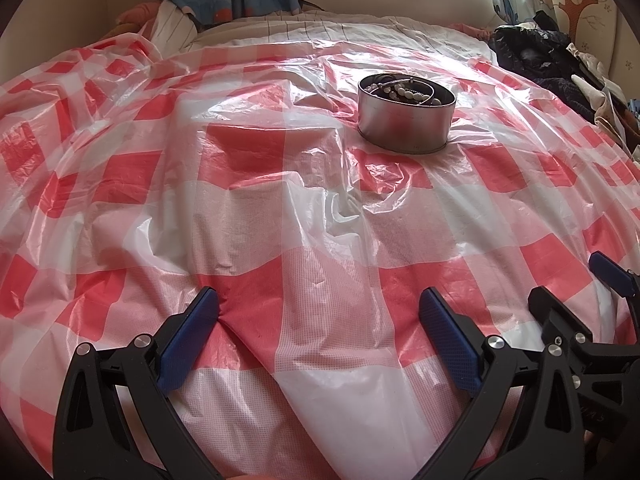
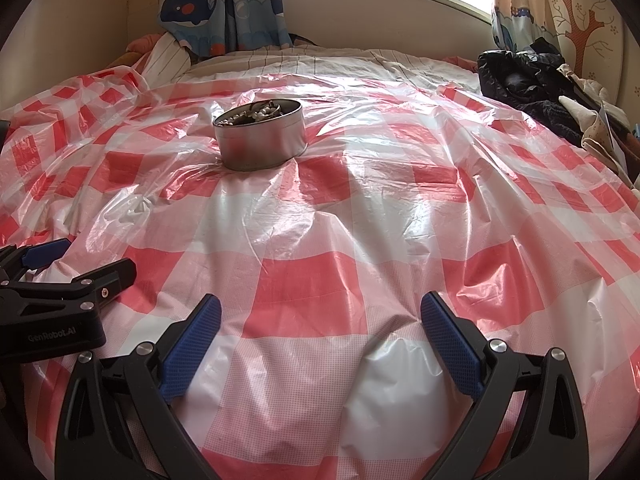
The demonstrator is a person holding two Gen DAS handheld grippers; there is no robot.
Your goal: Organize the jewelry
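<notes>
A round silver tin (image 1: pixel 406 120) stands on a red and white checked plastic sheet (image 1: pixel 280 208) spread over a bed. It holds jewelry (image 1: pixel 404 91), with pearl-like beads and a thin bangle showing above the rim. The tin also shows in the right wrist view (image 2: pixel 260 140), far and to the left. My left gripper (image 1: pixel 320 304) is open and empty, low over the sheet, well short of the tin. My right gripper (image 2: pixel 320 312) is open and empty too, beside the left one. The right gripper shows at the right edge of the left wrist view (image 1: pixel 576 280).
A pile of dark clothes (image 2: pixel 532 80) lies at the bed's far right. Whale-print curtains (image 2: pixel 224 4) hang at the back under a window. A striped pillow (image 2: pixel 168 60) sits at the far left. The left gripper's body (image 2: pixel 52 304) is at the right view's left edge.
</notes>
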